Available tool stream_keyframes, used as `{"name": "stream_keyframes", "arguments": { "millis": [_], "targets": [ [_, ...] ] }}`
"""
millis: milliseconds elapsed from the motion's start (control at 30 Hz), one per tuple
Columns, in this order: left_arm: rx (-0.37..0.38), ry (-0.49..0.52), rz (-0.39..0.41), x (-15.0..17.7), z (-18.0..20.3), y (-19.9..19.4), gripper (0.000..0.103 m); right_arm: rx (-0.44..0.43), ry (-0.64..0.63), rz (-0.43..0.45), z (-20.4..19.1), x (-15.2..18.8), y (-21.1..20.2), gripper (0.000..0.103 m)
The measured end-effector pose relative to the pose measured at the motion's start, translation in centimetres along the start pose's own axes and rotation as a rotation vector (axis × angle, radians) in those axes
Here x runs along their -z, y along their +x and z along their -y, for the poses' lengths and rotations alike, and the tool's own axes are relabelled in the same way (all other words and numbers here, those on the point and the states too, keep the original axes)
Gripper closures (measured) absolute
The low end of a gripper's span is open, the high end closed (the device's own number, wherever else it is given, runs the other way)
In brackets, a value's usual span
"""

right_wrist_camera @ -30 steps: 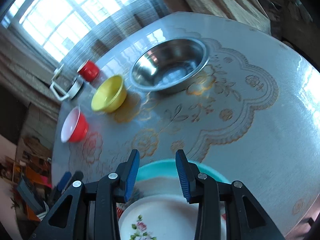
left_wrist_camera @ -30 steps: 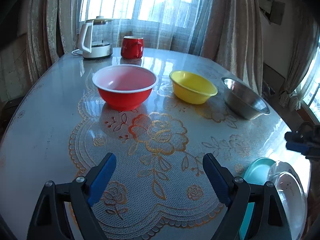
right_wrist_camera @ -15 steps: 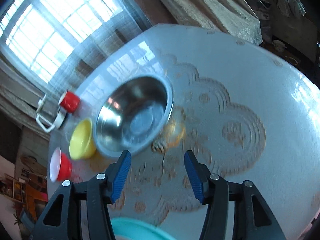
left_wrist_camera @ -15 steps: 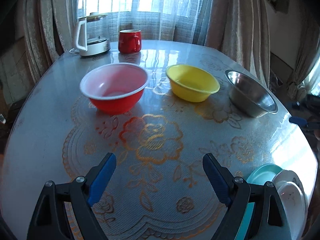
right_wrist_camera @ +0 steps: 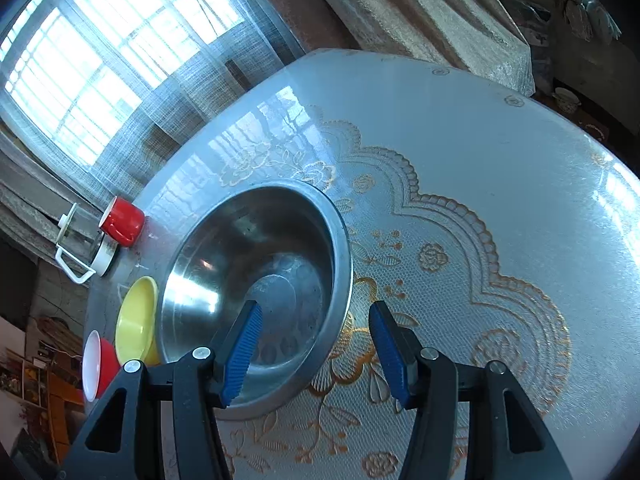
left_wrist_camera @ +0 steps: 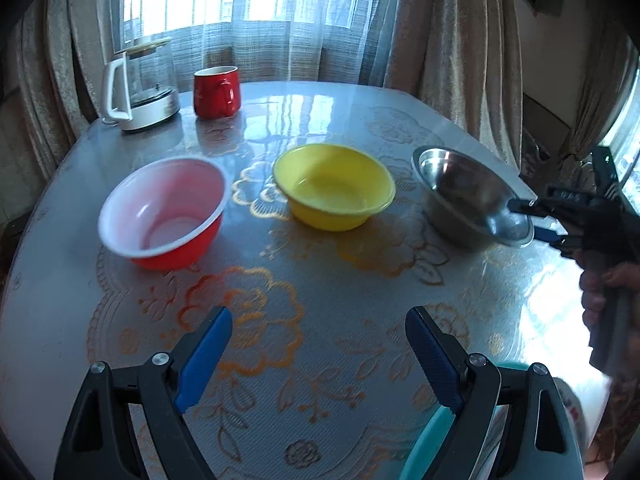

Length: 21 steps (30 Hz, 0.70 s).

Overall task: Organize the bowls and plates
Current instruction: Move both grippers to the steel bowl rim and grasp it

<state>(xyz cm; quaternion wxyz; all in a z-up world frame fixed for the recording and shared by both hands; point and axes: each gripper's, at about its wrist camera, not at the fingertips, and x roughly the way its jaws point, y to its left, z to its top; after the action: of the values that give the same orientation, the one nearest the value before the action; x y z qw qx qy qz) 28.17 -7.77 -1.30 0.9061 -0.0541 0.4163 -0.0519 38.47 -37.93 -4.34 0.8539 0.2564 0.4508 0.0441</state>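
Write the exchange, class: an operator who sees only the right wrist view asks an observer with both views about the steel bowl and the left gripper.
Operator: Is my outer finger below the steel bowl's rim?
Observer: Yes. Side-on, the right gripper has one finger above the rim and one outside, lower, jaws open.
Operator: What is the left gripper doing?
Observer: It is open over the tablecloth, holding nothing.
Operator: Anything near it?
Observer: A teal plate shows under its right finger.

Bare lace-patterned desk point(left_wrist_camera: 256, 360) lies open near the left gripper point(left_wrist_camera: 318, 354); farther off, a red plastic bowl point(left_wrist_camera: 164, 216), yellow bowl point(left_wrist_camera: 334, 192) and steel bowl point(left_wrist_camera: 468, 200) bar passage, narrow gaps between.
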Motion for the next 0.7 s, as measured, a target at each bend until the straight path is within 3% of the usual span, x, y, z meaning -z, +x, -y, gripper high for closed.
{"name": "stream_keyframes", "arguments": {
  "millis": [167, 300, 467, 700],
  "targets": [
    [0.044, 0.025, 0.013, -1.7, 1.7, 0.5, 0.014, -0.035, -0.003, -0.014, 0.6, 0.7, 1.1, 0.076],
    [0.092, 0.056, 0.015, -3.4, 3.6, 1.5, 0.014, -0.103, 0.003, -0.002, 1.1, 1.4, 1.0, 0.081],
    [0.160, 0.077, -0.031, -5.9, 5.8, 4.1, 0.014, -0.099, -0.036, 0.005, 1.1, 2.0, 0.5, 0.081],
    [0.137, 0.121, -0.069, -8.1, 8.9, 8.0, 0.014, -0.108, -0.065, -0.004, 1.7, 2.9, -0.1, 0.082]
  ]
}}
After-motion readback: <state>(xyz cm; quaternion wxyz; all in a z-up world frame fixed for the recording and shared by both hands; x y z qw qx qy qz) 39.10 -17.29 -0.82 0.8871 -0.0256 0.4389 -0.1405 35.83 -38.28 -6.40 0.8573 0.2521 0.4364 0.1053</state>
